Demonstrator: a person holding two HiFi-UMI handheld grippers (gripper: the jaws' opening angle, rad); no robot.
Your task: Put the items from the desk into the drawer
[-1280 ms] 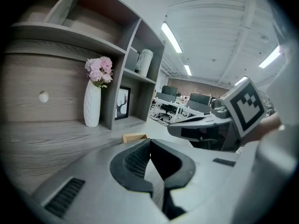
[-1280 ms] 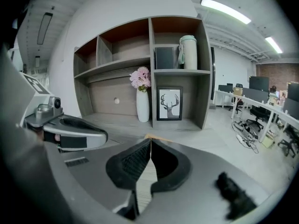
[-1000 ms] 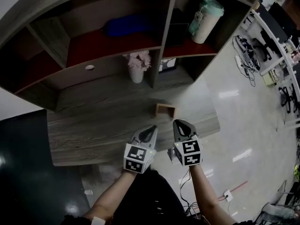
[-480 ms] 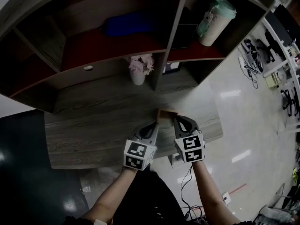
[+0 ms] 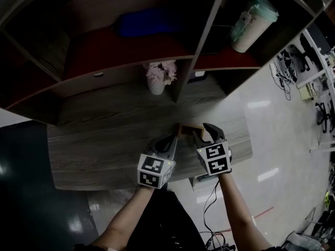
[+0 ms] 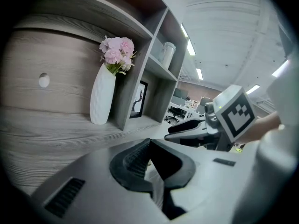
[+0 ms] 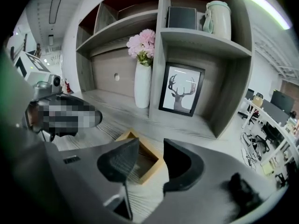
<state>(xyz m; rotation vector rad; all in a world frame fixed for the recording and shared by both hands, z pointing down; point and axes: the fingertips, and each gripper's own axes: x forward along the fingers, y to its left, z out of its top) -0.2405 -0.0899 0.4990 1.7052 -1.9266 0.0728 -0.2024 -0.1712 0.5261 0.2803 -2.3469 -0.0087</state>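
- Currently early in the task: the small wooden box [image 5: 188, 128] lies on the desk [image 5: 99, 150] near its front edge. It is not gripped and not stowed.
- Right gripper [image 7: 150, 143]: the jaws have just been opening and now stand apart, angled down at the box. The box shows in the gap beyond the tips, and the pads do not press on it.
- Left gripper [image 6: 149, 143]: jaws clenched together with nothing between them. It hovers just beside the right gripper, over the desk's front part.
- Back of the desk, shelf unit: white vase [image 7: 142, 85] with pink flowers, deer picture [image 7: 181, 90], and a lidded cup [image 5: 251, 22] on the upper shelf. None of them is touched.
- Drawer: not visible in any view, so I cannot tell whether it is open.
- Judgement: nothing is put away yet. Left to do — close on the box, reach the drawer, place the box inside, then see to any further items.
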